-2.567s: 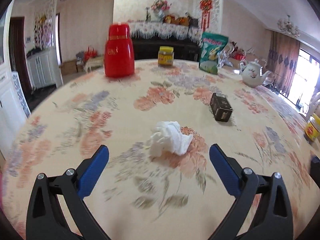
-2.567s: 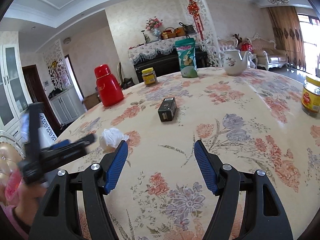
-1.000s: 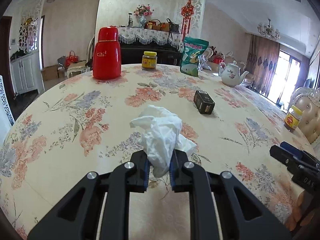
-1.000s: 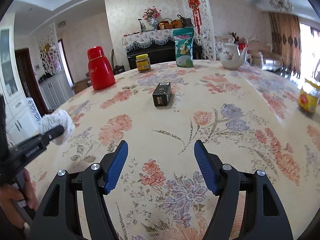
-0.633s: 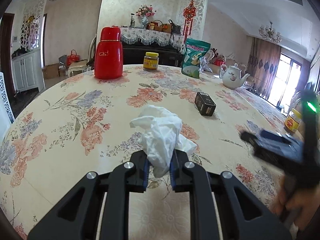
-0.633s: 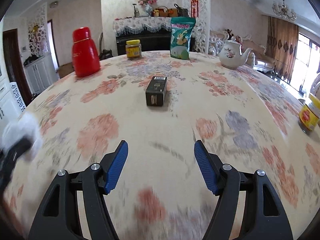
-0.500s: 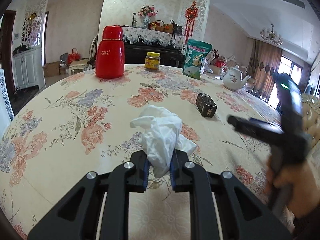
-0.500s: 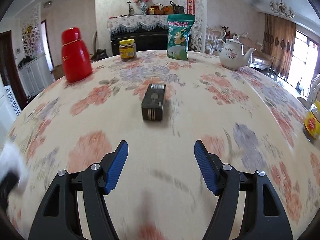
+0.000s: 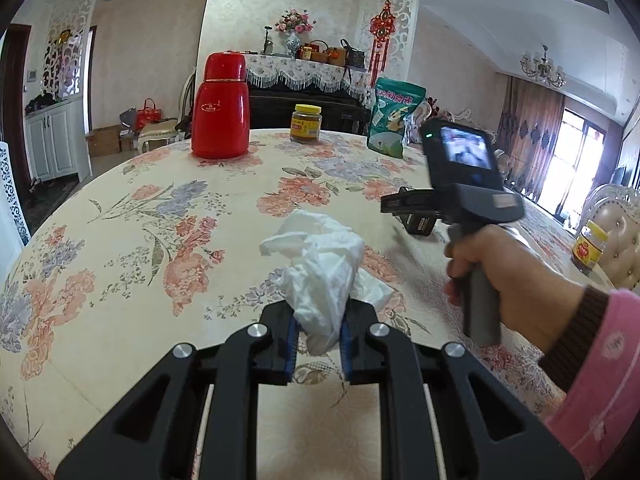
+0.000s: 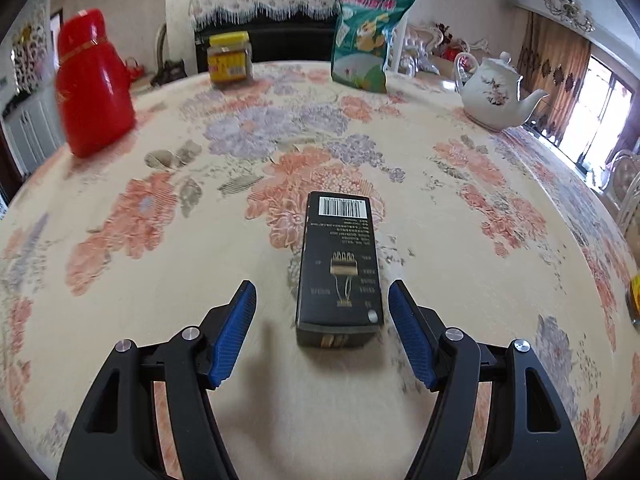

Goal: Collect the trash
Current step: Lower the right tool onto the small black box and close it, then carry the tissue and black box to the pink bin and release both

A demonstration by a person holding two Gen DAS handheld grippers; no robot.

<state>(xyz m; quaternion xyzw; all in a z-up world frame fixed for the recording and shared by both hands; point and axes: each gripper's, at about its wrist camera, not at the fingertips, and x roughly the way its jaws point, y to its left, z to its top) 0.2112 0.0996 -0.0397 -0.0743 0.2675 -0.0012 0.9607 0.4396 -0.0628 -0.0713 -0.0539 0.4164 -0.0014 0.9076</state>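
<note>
A crumpled white tissue (image 9: 320, 276) was pinched by the left gripper (image 9: 318, 340); the dark box (image 10: 340, 268), previously distant, was framed between the right gripper (image 10: 322, 328)'s parted, empty fingers.

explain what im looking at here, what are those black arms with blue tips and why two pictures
They are two hand-held claws, each held by a person, with a camera looking along its fingers. One picture comes from each.

The left claw is shut on a crumpled white tissue. That view also shows the person's hand gripping the other tool.

The right claw is open, its blue pads either side of a small black box lying on the flowered tablecloth, not touching it.

Also on the table: a red flask, a yellow-lidded jar, a green bag and a white teapot.
</note>
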